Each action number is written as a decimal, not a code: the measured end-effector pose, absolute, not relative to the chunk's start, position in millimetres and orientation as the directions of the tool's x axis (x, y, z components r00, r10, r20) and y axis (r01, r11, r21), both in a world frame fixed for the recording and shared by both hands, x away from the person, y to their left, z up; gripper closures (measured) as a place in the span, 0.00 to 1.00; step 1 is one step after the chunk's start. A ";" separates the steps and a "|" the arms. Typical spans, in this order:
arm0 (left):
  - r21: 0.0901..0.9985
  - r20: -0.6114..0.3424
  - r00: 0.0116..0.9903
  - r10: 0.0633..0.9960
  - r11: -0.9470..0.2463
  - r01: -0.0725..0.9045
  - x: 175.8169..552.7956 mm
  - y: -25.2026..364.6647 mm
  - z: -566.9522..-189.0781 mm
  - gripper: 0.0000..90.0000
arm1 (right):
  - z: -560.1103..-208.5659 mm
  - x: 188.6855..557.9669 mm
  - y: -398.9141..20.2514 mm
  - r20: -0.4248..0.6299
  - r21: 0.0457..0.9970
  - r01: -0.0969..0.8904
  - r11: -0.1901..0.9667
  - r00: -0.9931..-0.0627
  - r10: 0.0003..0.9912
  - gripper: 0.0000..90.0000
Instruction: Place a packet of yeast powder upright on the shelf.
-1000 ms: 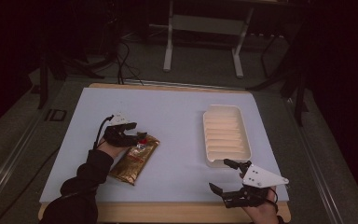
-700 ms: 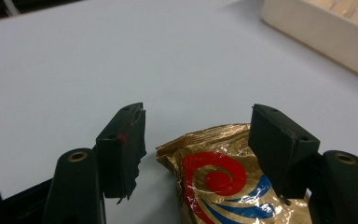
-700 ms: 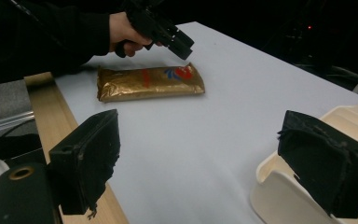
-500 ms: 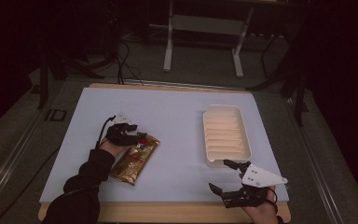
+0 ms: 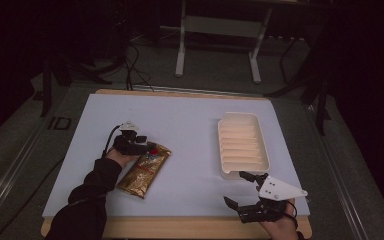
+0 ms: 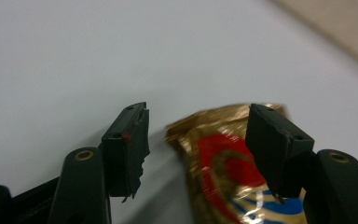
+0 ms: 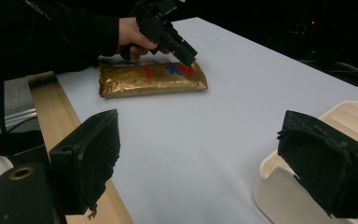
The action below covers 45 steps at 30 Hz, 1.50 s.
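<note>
A gold foil packet [image 5: 145,170] with red and blue print lies flat on the white table's left half. My left gripper [image 5: 149,146] is at its far end, open. In the left gripper view the packet's crimped end [image 6: 214,158] sits between the spread jaws of my left gripper [image 6: 196,140], nearer the right one, and neither jaw presses it. My right gripper [image 5: 240,192] hovers open near the front right edge, holding nothing. The right gripper view shows the packet [image 7: 151,78] and the left gripper [image 7: 189,58] beyond its own open jaws [image 7: 200,158].
A cream ribbed tray [image 5: 242,146] stands right of centre, just beyond my right gripper, and its corner [image 7: 279,186] is close to that gripper's right jaw. The wooden table edge [image 7: 51,107] runs along the front. Dark floor, cables and a metal stand lie past the table.
My left gripper has tipped down and slightly right onto the packet's far end. The packet, the tray and the right gripper have kept their places.
</note>
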<state>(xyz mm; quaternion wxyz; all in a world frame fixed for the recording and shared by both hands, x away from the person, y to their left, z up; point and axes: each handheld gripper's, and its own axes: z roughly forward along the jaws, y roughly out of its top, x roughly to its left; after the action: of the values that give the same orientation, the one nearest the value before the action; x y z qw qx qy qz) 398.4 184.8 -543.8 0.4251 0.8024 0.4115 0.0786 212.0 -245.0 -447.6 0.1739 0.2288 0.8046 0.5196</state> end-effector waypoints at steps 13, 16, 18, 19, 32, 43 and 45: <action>0.706 -0.264 0.674 0.690 -0.339 0.622 399.3 179.2 -549.2 0.53 | -447.9 212.3 -245.1 -0.040 0.914 0.192 0.358 -0.835 0.549 0.15; 0.705 -0.274 0.682 0.678 -0.341 0.622 396.6 177.7 -549.0 0.65 | -447.5 212.0 -245.3 -0.045 0.914 0.187 0.359 -0.836 0.547 0.15; 0.702 -0.276 0.678 0.682 -0.339 0.627 394.9 175.9 -549.2 0.73 | -447.7 212.2 -245.3 -0.041 0.914 0.190 0.359 -0.836 0.547 0.15; 0.703 -0.265 0.677 0.687 -0.343 0.623 394.1 175.4 -548.9 0.75 | -447.9 212.3 -245.1 -0.040 0.913 0.191 0.360 -0.837 0.546 0.15; 0.704 -0.148 0.632 0.760 -0.368 0.607 383.9 164.5 -540.3 1.00 | -447.3 212.0 -244.8 -0.043 0.913 0.188 0.363 -0.838 0.544 0.15; 0.732 -0.122 0.623 0.773 -0.353 0.582 375.0 163.8 -522.0 1.00 | -446.5 212.3 -245.9 -0.043 0.914 0.188 0.359 -0.837 0.546 0.15; 0.743 -0.124 0.614 0.780 -0.337 0.579 372.7 165.1 -518.3 1.00 | -446.1 212.2 -246.1 -0.043 0.914 0.188 0.359 -0.836 0.547 0.15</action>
<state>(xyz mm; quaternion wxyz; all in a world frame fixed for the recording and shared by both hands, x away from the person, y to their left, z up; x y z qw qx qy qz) 372.7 165.1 -518.3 0.3932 0.8076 0.4205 0.1278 212.2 -246.1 -446.1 0.1732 0.2280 0.8058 0.5183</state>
